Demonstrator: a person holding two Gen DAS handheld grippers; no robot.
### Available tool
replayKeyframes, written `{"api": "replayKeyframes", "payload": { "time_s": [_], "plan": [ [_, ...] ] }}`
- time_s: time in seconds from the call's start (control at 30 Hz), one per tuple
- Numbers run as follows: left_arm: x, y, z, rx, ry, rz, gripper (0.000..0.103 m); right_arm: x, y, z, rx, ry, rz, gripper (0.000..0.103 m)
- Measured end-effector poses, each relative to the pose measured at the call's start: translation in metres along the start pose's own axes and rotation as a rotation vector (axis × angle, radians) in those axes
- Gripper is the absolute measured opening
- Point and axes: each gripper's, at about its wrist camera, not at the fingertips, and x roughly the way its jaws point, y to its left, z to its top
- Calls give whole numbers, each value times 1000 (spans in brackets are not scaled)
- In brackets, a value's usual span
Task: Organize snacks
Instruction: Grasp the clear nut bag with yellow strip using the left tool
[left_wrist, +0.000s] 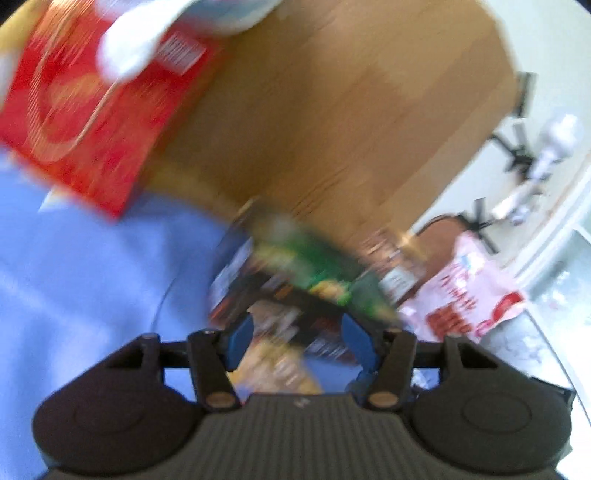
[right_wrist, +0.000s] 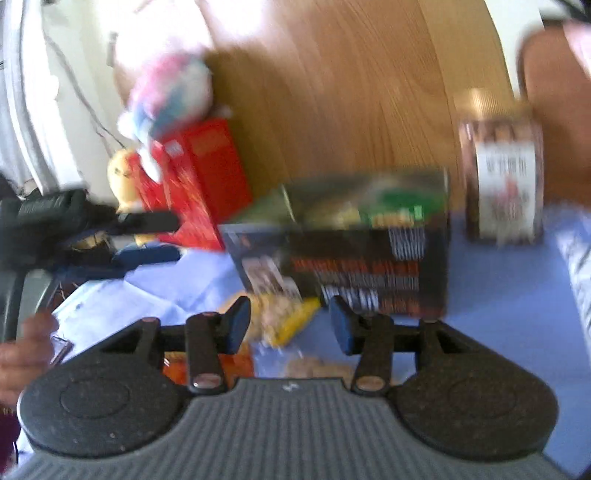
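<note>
Both views are blurred. The left gripper (left_wrist: 297, 341) has its blue pads parted with nothing pressed between them; a yellow snack bag (left_wrist: 280, 369) lies on the blue cloth (left_wrist: 92, 266) below the gap. The right gripper (right_wrist: 288, 325) stands likewise parted and grips nothing, above the same bag. Behind it a dark box (right_wrist: 343, 273) carries a green box (right_wrist: 369, 206), both at the cloth's far edge by the wooden table (right_wrist: 332, 92). A red box (right_wrist: 199, 184) stands toward the far left corner, a brown jar (right_wrist: 502, 181) toward the far right
</note>
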Motion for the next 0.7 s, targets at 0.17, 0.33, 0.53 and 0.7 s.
{"api": "replayKeyframes", "payload": {
  "time_s": [0.17, 0.33, 0.53, 0.7],
  "plan": [
    [32, 27, -7, -104, 107, -4, 55, 24, 0, -4, 88, 46, 17, 48],
    [51, 23, -13, -97, 146, -13, 34, 42, 13, -6, 69, 92, 18, 22],
    [13, -16, -19, -5, 89, -99, 23, -19, 44, 1, -33, -51, 55, 11],
    [-29, -42, -62, 83, 81, -145, 23, -77, 53, -40, -54, -73, 79, 11]
  ]
}}
